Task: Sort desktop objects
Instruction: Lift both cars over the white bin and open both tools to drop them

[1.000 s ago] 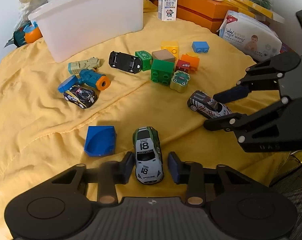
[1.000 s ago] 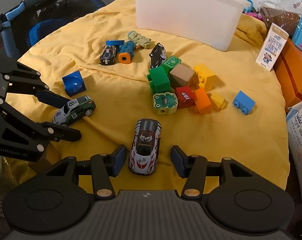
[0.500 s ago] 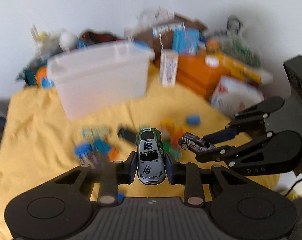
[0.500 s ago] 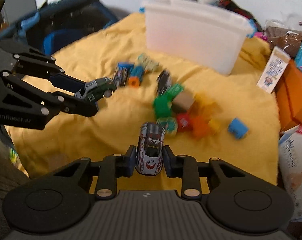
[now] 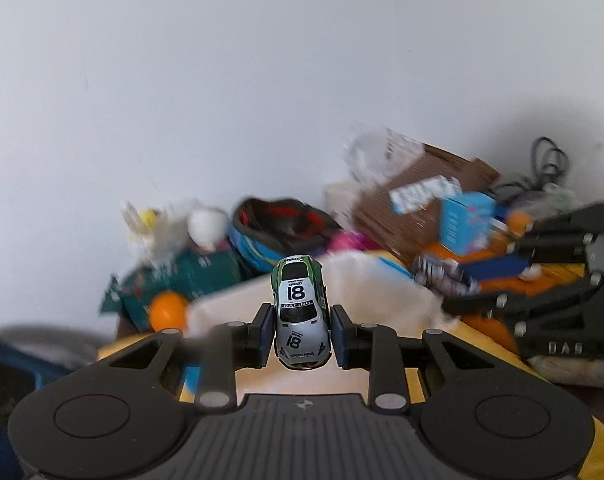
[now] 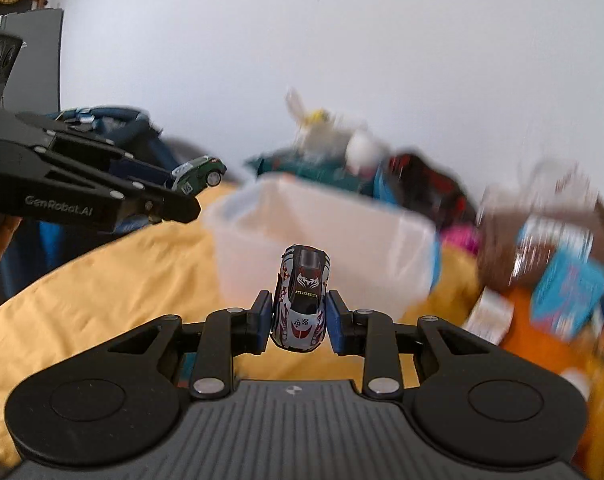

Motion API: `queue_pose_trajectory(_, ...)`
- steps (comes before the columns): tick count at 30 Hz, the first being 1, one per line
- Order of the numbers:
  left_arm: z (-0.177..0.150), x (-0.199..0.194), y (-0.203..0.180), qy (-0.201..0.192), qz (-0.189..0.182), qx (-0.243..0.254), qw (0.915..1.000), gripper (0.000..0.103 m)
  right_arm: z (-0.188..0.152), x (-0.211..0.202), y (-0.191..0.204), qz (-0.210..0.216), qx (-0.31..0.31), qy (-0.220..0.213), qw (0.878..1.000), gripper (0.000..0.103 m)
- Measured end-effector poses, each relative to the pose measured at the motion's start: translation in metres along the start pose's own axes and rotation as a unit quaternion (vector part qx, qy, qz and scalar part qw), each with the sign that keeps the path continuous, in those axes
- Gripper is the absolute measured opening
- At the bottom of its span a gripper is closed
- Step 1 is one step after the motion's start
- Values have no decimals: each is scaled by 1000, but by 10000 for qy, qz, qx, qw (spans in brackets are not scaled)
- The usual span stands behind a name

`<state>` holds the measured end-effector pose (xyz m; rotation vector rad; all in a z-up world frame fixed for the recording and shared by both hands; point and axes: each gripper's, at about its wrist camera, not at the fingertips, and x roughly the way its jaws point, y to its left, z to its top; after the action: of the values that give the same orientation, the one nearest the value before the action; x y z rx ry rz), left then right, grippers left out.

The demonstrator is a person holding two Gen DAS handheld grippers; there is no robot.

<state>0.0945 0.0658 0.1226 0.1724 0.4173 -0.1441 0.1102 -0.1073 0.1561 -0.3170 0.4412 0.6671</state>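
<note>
My left gripper (image 5: pixel 300 334) is shut on a silver and green toy car numbered 18 (image 5: pixel 300 314), held in the air with its nose pointing away. My right gripper (image 6: pixel 299 319) is shut on a silver, red and black toy car (image 6: pixel 302 300), also lifted. Both cars hang in front of a white translucent plastic bin (image 6: pixel 325 236), whose rim (image 5: pixel 230 298) shows blurred behind the left car. In the right wrist view the left gripper (image 6: pixel 182 192) appears at the left with the green car (image 6: pixel 200 172). In the left wrist view the right gripper (image 5: pixel 481 284) reaches in from the right.
A yellow cloth (image 6: pixel 102 280) covers the table. Behind the bin lies clutter: a dark bag (image 5: pixel 286 220), a brown cardboard box (image 5: pixel 413 208), a blue box (image 5: pixel 465 224), an orange ball (image 5: pixel 168 310). A plain white wall fills the upper view.
Both grippers closed on their cars on the cloth, then rose and tilted up toward the white bin. The other toys on the cloth have dropped out of view.
</note>
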Motion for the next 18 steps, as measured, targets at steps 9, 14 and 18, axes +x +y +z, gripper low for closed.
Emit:
queue_pose_trajectory(9, 3, 109, 13, 1030, 766, -148, 9916, 37, 62, 83, -40, -660, 94, -365, 9971, 34)
queue_pose_trajectory(14, -30, 56, -17, 680, 351, 39, 9971, 64, 27, 115, -43, -572, 780, 391, 9945, 50)
queue_pose_trajectory(18, -76, 15, -39, 1150, -121, 259, 9930, 65, -4, 77, -41, -484, 1163, 262, 9917, 54)
